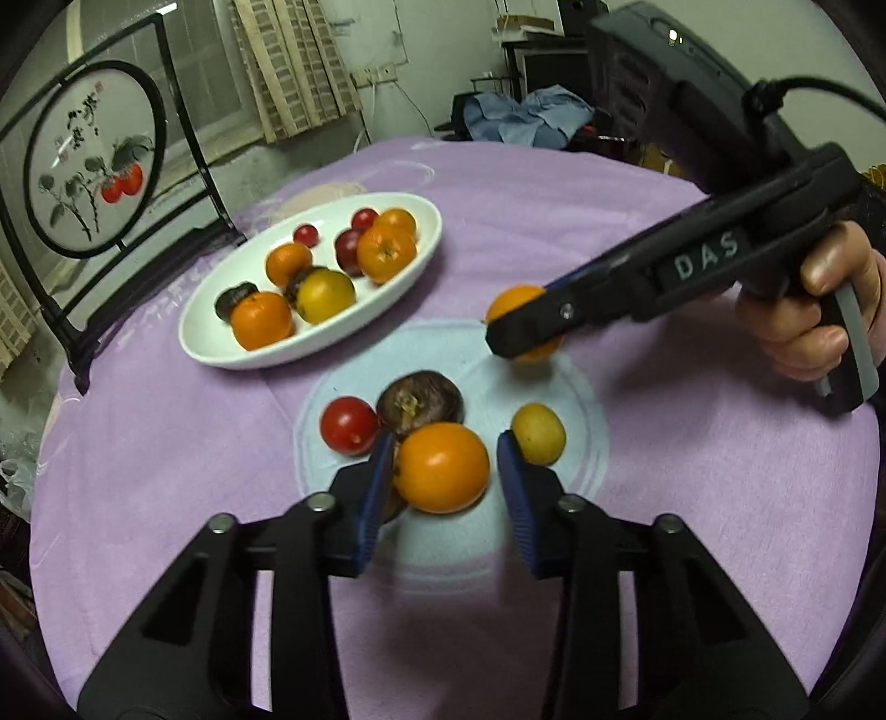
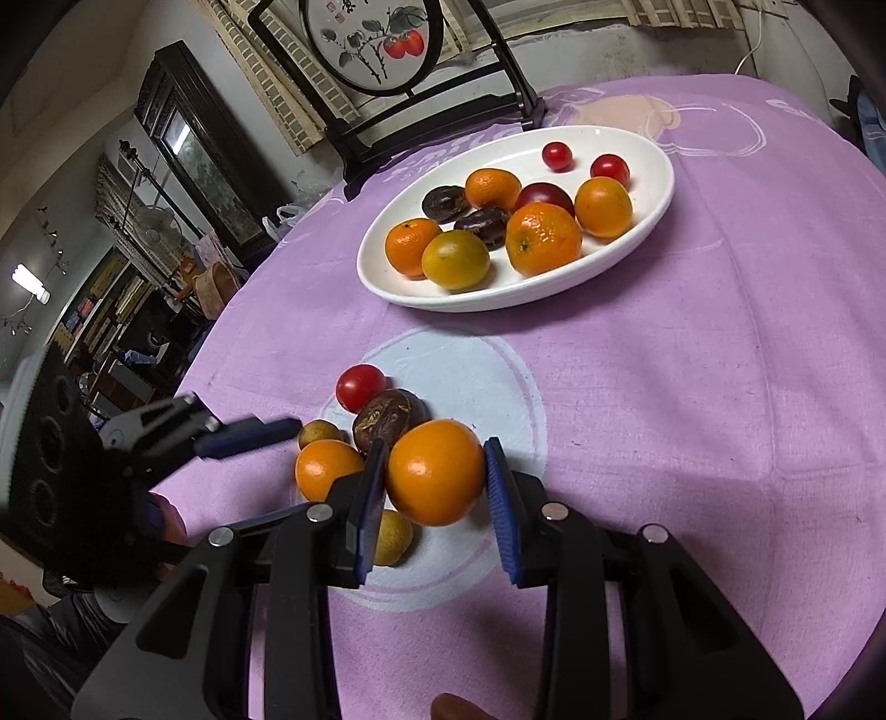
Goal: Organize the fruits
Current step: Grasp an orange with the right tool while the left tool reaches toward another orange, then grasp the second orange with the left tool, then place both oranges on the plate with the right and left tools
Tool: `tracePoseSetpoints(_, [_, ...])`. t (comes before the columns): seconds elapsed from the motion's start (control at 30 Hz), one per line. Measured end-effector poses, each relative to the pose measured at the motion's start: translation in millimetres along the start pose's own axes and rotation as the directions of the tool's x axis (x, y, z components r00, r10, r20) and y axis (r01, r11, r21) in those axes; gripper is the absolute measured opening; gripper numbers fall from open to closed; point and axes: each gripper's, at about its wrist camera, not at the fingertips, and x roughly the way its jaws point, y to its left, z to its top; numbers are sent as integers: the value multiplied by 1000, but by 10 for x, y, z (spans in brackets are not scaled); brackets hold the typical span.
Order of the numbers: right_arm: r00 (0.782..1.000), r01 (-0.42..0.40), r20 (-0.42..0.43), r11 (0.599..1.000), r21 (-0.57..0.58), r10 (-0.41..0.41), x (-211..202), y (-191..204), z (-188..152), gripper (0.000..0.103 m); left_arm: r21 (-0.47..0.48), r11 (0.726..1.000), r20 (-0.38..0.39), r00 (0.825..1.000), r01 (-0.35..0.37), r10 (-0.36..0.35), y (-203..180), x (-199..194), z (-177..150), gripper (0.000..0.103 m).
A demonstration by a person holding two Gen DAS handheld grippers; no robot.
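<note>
A white oval plate [image 1: 210,338] [image 2: 659,194] holds several oranges, red tomatoes and dark fruits. On the pale circle of the cloth lie a red tomato [image 1: 349,425] [image 2: 361,386], a dark fruit [image 1: 421,400] [image 2: 390,418], a small yellow fruit [image 1: 538,433] [image 2: 320,433] and an orange [image 1: 441,467] [image 2: 326,468]. My left gripper [image 1: 443,476] is open around that orange, with a gap on the right side. My right gripper [image 2: 434,476] [image 1: 526,327] is shut on another orange [image 2: 436,471] [image 1: 518,302] and holds it above the cloth.
A purple cloth [image 1: 692,498] covers the round table. A dark framed round painting [image 1: 94,160] [image 2: 376,39] stands behind the plate at the table's edge. Another yellow fruit [image 2: 394,537] lies under my right gripper. Room clutter lies beyond the table.
</note>
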Motion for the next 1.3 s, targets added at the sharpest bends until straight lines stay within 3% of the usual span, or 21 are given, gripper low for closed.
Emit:
tracePoseSetpoints(0.3, [1000, 6, 7, 1000, 7, -7, -12, 0, 11, 35, 50, 997, -10, 998, -60, 60, -90, 79, -24, 44])
tracePoseSetpoints(0.53, [1000, 8, 17, 1000, 10, -8, -42, -3, 20, 35, 63, 995, -26, 996, -78, 80, -112, 105, -41, 41])
tracePoseSetpoints(0.8, [999, -6, 38, 1000, 7, 5, -87, 7, 30, 35, -71, 997, 8, 999, 33, -33, 109, -1, 19, 41])
tracePoseSetpoints(1.03, [995, -38, 92, 997, -69, 44, -64, 174, 102, 35, -225, 966, 81, 990, 130, -115, 421, -95, 145, 41])
tracePoseSetpoints(1.2, [968, 52, 249, 996, -73, -32, -21, 195, 456, 35, -398, 917, 88, 996, 24, 12, 843, 120, 406, 41])
tracePoseSetpoints(1.3, [943, 126, 319, 989, -71, -97, 58, 173, 669, 35, -456, 888, 95, 989, -57, 113, 1091, 215, 562, 41])
